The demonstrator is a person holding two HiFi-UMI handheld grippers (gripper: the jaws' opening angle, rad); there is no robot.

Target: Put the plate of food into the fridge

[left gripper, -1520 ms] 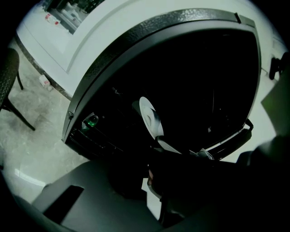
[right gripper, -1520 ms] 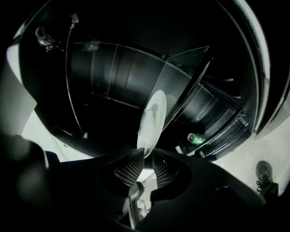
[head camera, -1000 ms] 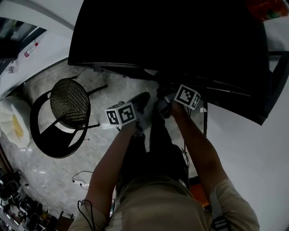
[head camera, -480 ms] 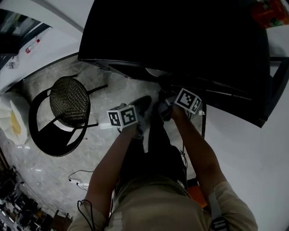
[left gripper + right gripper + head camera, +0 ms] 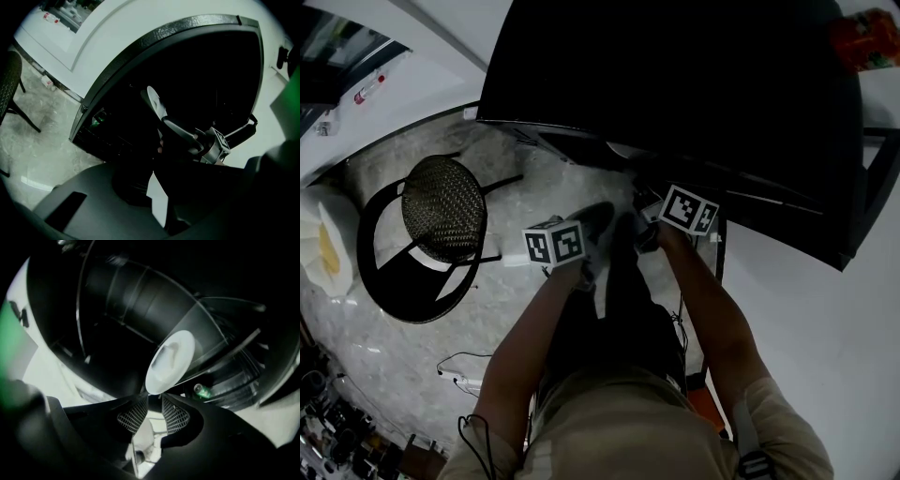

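right gripper: closed on the plate. the mesh pads pinched only its near rim, and the rest stuck out toward 12 o'clock from the jaws.
left gripper: jaws were a little apart with only a pale sliver of background between them, so nothing was held. in the head view it hung at about 8 o'clock of the right one, outside the fridge.
plate: white, sitting in the open front of the black fridge, with a glass shelf just behind it toward 2 o'clock. we couldn't tell if it touched the shelf, or if it was level.
food: we couldn't make any out on the plate in any view.
handling: we judged it stiff, glazed, slippery and breakable. a one-sided rim pinch leaves the far edge free to droop or pivot, and any tilt could slide the food off.
where to hold: we'd take the rim, the only part with a lip. bite deep over it with one pad above and one below. the free left gripper could take the opposite rim.
nearby: a green bottle lay at 4 o'clock of the plate, lower in the fridge. a woven chair stood at 9 o'clock in the head view.
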